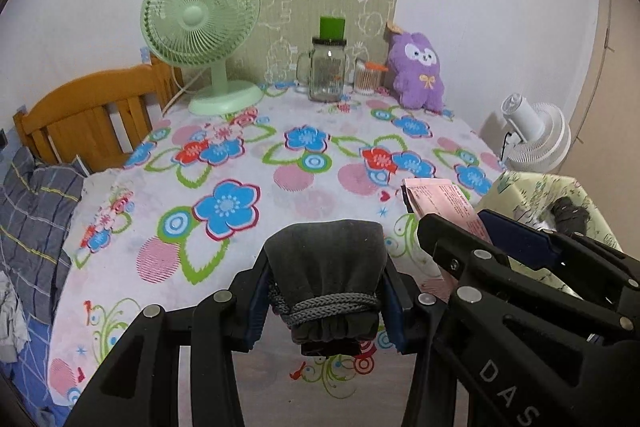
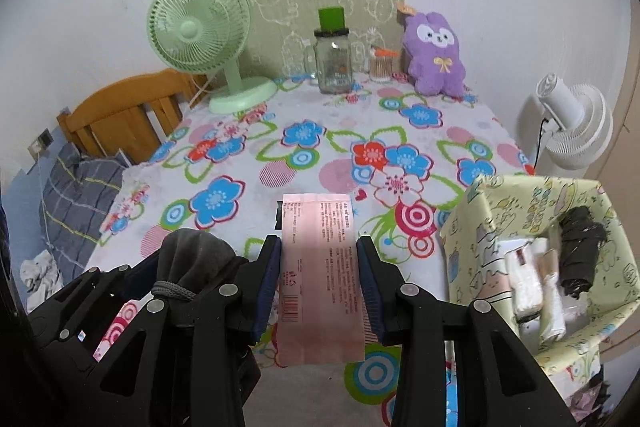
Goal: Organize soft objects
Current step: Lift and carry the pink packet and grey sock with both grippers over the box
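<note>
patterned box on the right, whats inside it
Inside the patterned box: a rolled dark grey bundle leaning on the far wall, and a few white and cream packets beside it. The box's bottom and anything beneath them is covered.

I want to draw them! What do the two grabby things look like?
Both are black plastic with angular, cut-out arms joined by round silver rivets. The left hand-held gripper and the right hand-held gripper each end in two fingers faced with dark blue ribbed pads. The right one has pale letters, "DAS", printed on its side. No cables or sleeves show.
</note>
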### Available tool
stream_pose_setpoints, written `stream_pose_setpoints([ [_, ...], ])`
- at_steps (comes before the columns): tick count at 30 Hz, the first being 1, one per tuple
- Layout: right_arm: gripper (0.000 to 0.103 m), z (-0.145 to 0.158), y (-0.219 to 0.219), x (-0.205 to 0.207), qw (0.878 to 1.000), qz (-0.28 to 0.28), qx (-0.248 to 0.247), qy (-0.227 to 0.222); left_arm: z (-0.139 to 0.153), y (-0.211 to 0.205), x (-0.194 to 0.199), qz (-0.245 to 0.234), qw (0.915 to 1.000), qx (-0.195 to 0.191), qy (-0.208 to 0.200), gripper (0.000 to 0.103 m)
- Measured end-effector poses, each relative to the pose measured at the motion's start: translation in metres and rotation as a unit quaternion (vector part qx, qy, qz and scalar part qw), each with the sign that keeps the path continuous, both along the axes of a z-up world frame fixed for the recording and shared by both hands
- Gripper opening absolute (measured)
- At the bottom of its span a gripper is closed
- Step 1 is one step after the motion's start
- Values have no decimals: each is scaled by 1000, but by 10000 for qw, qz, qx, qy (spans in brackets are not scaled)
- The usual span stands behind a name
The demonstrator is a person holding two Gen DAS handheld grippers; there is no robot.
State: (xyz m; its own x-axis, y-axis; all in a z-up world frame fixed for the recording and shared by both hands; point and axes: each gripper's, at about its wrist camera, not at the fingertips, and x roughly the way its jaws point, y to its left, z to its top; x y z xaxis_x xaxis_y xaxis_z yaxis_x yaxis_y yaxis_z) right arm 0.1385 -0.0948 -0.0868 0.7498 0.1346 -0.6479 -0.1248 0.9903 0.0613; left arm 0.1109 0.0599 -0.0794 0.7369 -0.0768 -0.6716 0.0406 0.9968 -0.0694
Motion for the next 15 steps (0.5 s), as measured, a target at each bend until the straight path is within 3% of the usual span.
stream_pose_setpoints([
  [15, 42, 42, -8, -37, 9986, 61, 90, -512, 42, -10, -31, 43, 9987, 70, -510, 49],
])
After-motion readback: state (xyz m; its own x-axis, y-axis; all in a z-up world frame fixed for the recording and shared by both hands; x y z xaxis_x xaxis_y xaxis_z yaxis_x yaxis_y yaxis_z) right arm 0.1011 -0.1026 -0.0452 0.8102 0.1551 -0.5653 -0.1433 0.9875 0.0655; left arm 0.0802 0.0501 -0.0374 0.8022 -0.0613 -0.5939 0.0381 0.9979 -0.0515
